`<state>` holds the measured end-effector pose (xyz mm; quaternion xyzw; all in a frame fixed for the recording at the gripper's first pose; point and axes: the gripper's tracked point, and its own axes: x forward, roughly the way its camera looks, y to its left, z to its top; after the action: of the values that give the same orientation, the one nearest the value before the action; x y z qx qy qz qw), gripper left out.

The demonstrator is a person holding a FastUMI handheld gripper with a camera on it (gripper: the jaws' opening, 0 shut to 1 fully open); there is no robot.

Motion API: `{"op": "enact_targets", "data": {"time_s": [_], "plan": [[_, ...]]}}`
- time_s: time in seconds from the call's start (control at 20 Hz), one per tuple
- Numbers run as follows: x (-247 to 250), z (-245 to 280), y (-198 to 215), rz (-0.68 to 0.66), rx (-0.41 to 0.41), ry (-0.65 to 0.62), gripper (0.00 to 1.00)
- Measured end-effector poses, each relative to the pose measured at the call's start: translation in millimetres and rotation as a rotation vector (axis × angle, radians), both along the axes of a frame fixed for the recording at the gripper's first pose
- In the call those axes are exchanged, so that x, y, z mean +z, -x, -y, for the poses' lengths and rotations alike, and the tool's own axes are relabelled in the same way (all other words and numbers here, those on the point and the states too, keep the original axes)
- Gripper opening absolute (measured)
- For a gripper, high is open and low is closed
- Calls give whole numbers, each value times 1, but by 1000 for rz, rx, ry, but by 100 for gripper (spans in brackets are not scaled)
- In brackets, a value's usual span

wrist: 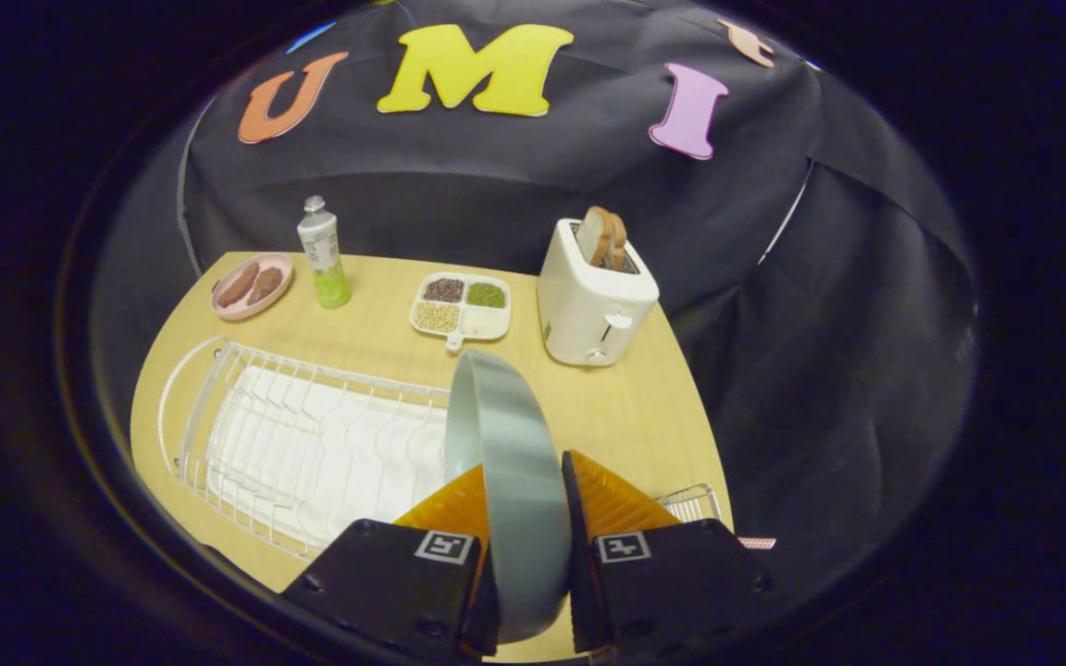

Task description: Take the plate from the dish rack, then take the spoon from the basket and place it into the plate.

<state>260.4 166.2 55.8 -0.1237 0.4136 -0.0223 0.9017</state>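
The jaws of the gripper (526,518) pinch the grey plate (507,462) on edge, lifted clear of the white wire dish rack (292,444) beside it. Judging by this, the first step is nearly done; setting the plate on the worktop (625,407) and fetching the spoon remain.

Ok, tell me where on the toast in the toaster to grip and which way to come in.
Grip the tops of the toast slices from straight above: they stand upright, poking out of the slots of the toaster, so only that part is exposed. Close across the flat faces. Right now the gripper is shut on the plate, so it would need freeing first.
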Motion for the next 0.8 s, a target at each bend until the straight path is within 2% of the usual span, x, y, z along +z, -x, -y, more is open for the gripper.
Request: {"op": "enact_targets", "data": {"time_s": [0.2, 0.45, 0.6, 0.8], "plan": [[6, -14, 50, -5, 63, -173, 35], [-22, -12, 118, -69, 92, -414, 34], [-40, -12, 153, -59, 107, -525, 34], [-71, -3, 197, -41, 47, -703, 35]]}}
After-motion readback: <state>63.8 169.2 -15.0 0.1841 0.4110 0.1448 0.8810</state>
